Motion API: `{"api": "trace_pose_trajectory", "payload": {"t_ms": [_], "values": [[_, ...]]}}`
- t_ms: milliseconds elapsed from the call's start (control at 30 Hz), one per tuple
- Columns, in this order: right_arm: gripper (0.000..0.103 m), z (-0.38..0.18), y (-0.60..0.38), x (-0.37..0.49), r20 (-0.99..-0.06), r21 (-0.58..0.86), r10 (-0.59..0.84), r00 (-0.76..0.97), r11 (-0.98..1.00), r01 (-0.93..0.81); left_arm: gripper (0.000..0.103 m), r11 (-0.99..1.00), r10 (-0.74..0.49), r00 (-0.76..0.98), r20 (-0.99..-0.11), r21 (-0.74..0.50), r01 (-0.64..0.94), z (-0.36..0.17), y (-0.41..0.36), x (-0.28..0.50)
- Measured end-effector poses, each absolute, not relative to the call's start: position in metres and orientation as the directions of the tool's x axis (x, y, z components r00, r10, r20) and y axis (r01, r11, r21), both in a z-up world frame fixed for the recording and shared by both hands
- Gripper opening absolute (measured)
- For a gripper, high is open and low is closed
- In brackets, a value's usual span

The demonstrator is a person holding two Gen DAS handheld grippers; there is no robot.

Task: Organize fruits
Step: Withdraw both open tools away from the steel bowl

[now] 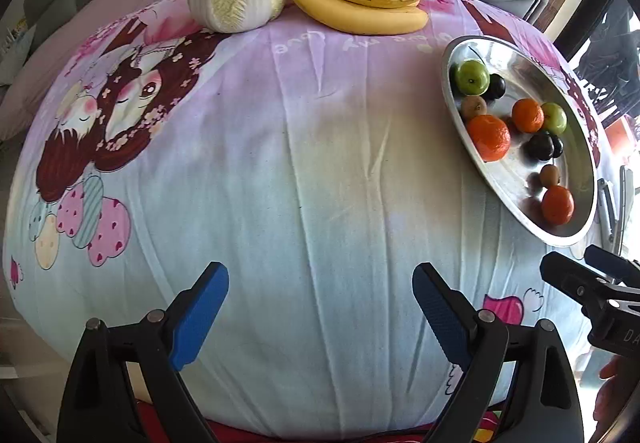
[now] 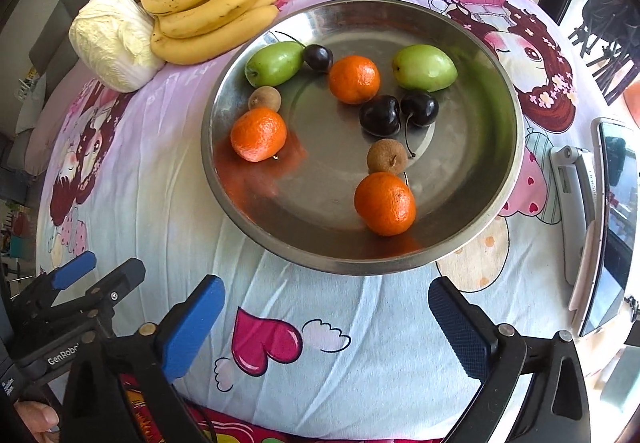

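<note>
Your left gripper (image 1: 320, 315) hangs wide apart over bare cloth, nothing between its blue pads, pointed steeply down at the cartoon-printed pink and pale blue tablecloth (image 1: 280, 183). Your right gripper (image 2: 326, 327) is spread just as wide and also empty, its fingertips just short of the near rim of the round stainless steel basin (image 2: 480, 55). In the right wrist view the fruit lies loose in that basin: one oblong green fruit (image 2: 275, 63) at the far left with its long axis running left to right and its stem end toward the left, touching a dark cherry (image 2: 319, 58) on its right; a second oblong green fruit (image 2: 425, 67) at the far right, its narrow end pointing right. Three orange mandarins sit apart: one far centre (image 2: 354, 79), one at the left (image 2: 259, 134), one near (image 2: 385, 203). Two dark cherries (image 2: 398, 114) lie touching in the middle, a thin stem trailing toward you. A small brown round fruit (image 2: 265, 99) touches the left mandarin's far side, and another (image 2: 387, 157) sits just beyond the near mandarin. Outside the basin, at the far left, a bunch of yellow bananas (image 2: 216, 7) lies with its long axis slanting from near left to far right, stem ends toward the pale napa cabbage (image 2: 114, 41) beside it. A phone on a white stand (image 2: 600, 223) is at the right edge.
</note>
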State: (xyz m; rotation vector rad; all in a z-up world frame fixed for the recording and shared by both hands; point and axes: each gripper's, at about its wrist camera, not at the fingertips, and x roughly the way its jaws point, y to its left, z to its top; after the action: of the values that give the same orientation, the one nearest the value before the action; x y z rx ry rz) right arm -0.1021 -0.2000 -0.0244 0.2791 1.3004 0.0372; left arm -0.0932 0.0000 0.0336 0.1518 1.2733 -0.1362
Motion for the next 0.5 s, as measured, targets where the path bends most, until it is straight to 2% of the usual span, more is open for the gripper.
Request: {"api": "trace_pose_trajectory", "payload": {"t_ms": [167, 500], "values": [[0.103, -0.024, -0.196, -0.107, -0.948, 0.202, 0.165, 0.272, 0.973, 0.114, 0.093, 0.980, 0.053, 0.311, -0.949, 0.109, 0.168, 0.035, 0.001, -0.101], [0.103, -0.031, -0.188, -0.104, -0.954, 0.185, 0.151, 0.258, 0.976, 0.116, 0.093, 0.977, 0.095, 0.297, -0.950, 0.146, 0.153, 0.032, 0.000, -0.101]]}}
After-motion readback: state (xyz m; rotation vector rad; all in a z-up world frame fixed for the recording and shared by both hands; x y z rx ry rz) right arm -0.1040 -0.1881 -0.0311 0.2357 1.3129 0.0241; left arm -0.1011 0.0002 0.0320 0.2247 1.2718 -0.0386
